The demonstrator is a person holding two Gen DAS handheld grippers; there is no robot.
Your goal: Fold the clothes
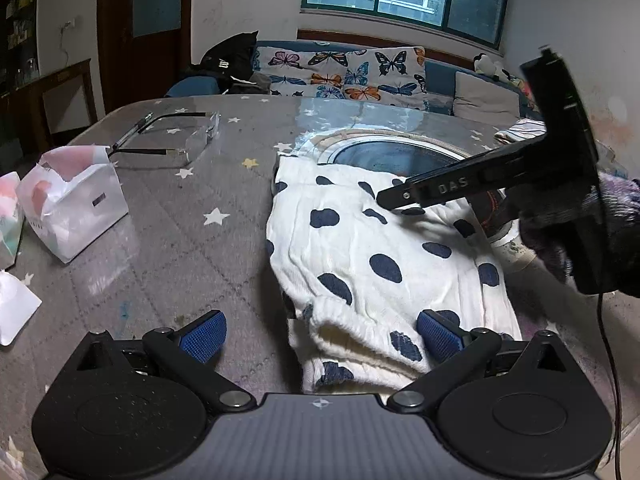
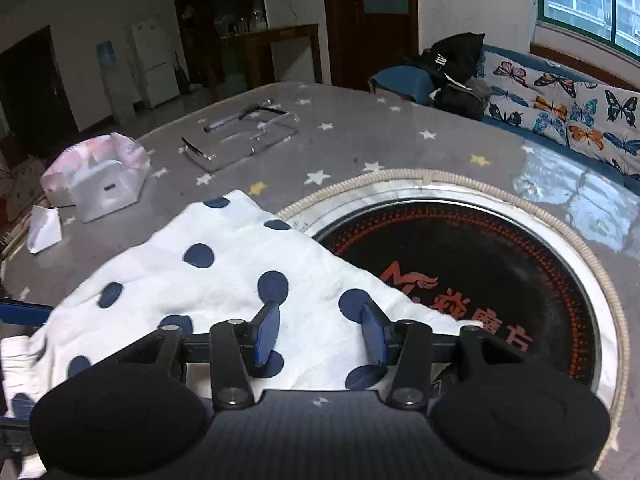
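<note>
In the left wrist view, a torn white tissue pack (image 1: 76,210) sits at the left edge of the frame on the grey star-print table cover (image 1: 192,240), with clear glasses (image 1: 172,140) above it toward upper centre. The left gripper (image 1: 322,336) fills the bottom, its jaws spread wide with nothing between them; its right blue pad (image 1: 438,334) touches the garment's ribbed hem. The white navy-spotted garment (image 1: 360,256) lies folded at centre right, its far end overlapping the round cooktop (image 1: 394,156) set in the table. At the right edge the right gripper (image 1: 394,200) reaches in from the side, low over the cloth.

In the right wrist view, the garment (image 2: 224,276) spreads across lower left, beside the black cooktop (image 2: 492,272) at right. The right gripper (image 2: 320,334) stands partly open above the cloth, gripping nothing.
</note>
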